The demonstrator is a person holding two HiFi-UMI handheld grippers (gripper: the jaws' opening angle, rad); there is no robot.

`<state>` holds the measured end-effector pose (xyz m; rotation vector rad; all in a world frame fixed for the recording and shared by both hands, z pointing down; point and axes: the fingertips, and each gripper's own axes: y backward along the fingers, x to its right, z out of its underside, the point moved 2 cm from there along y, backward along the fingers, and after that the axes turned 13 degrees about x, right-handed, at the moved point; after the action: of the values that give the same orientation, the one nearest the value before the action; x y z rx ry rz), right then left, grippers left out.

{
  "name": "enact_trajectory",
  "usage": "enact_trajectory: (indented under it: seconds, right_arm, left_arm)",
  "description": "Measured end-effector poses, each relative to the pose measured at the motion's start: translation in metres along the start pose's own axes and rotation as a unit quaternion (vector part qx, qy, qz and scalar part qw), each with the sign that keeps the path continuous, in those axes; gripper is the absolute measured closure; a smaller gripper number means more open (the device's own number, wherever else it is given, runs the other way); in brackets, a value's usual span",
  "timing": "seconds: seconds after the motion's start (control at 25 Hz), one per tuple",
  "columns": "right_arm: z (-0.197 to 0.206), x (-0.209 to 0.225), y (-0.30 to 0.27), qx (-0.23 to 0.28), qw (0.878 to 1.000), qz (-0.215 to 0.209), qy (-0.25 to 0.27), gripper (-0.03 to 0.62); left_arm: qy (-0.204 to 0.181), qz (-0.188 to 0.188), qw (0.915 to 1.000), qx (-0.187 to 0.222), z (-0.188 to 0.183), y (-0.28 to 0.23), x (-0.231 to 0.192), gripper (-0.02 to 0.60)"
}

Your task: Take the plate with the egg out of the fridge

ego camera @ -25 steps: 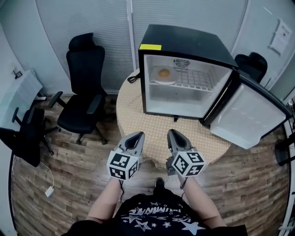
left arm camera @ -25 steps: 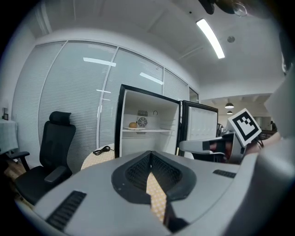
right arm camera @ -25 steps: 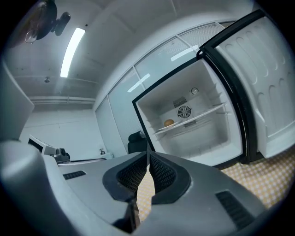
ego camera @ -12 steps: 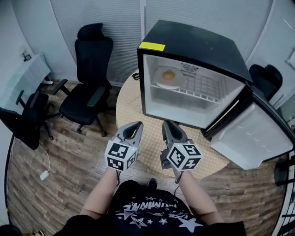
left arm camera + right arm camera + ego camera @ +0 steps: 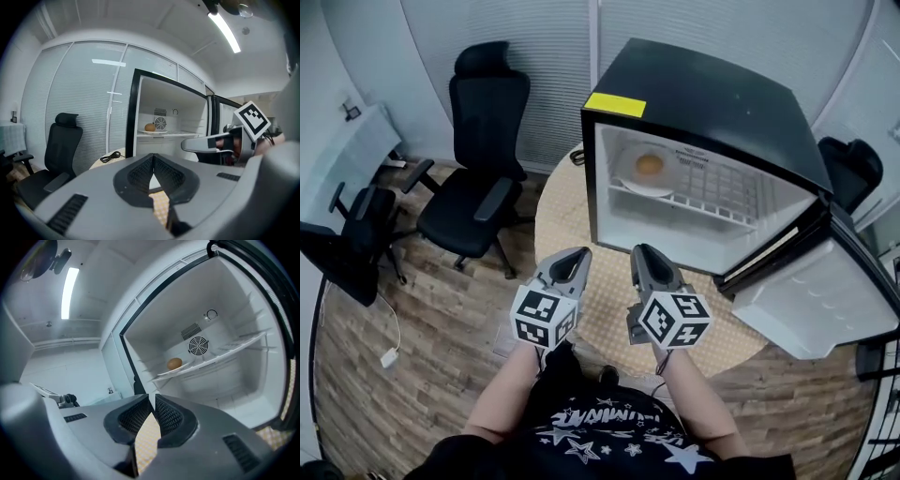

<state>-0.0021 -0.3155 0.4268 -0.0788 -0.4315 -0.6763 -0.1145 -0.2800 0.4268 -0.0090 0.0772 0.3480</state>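
A small black fridge (image 5: 712, 103) stands on a round table (image 5: 567, 211) with its door (image 5: 820, 300) swung open to the right. On its wire shelf (image 5: 712, 192) lies a white plate (image 5: 642, 178) with a brown egg (image 5: 650, 165). The same egg (image 5: 149, 127) on its plate (image 5: 154, 132) shows in the left gripper view, and the egg (image 5: 174, 363) appears again in the right gripper view. My left gripper (image 5: 573, 258) and right gripper (image 5: 642, 253) hover side by side over the table's near edge, short of the fridge. Both have their jaws shut, with nothing between them.
Black office chairs stand to the left (image 5: 478, 178) and far left (image 5: 352, 248), another (image 5: 853, 169) behind the fridge at right. A black cable (image 5: 110, 157) lies on the table left of the fridge. The floor (image 5: 422, 375) is wood planks. Blinds cover the glass wall behind.
The view has drawn closer to the fridge and shifted slightly; the fridge looks larger. Both grippers keep their places side by side and stay shut.
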Motion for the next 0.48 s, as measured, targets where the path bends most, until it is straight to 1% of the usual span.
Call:
enact_trajectory:
  seconds: [0.12, 0.16, 0.24, 0.32, 0.48]
  right_arm:
    - [-0.003, 0.005, -0.012, 0.007, 1.0, 0.016, -0.016, 0.558]
    - [-0.005, 0.005, -0.018, 0.01, 0.999, 0.019, -0.024, 0.54]
    - [-0.007, 0.006, -0.028, 0.018, 0.998, 0.024, -0.048, 0.457]
    - [-0.009, 0.008, -0.037, 0.029, 0.996, 0.037, -0.076, 0.448]
    - [-0.016, 0.014, -0.053, 0.071, 0.987, 0.067, -0.125, 0.448]
  left_arm:
    - [0.003, 0.022, 0.9997, -0.003, 0.0, -0.016, -0.008, 0.574]
    - [0.004, 0.029, 0.9996, -0.002, -0.001, -0.02, -0.011, 0.574]
    - [0.006, 0.042, 0.9991, -0.001, -0.002, -0.029, -0.018, 0.574]
    - [0.008, 0.057, 0.9984, -0.001, -0.002, -0.037, -0.023, 0.574]
    - [0.016, 0.082, 0.9965, -0.007, 0.002, -0.051, -0.034, 0.574]
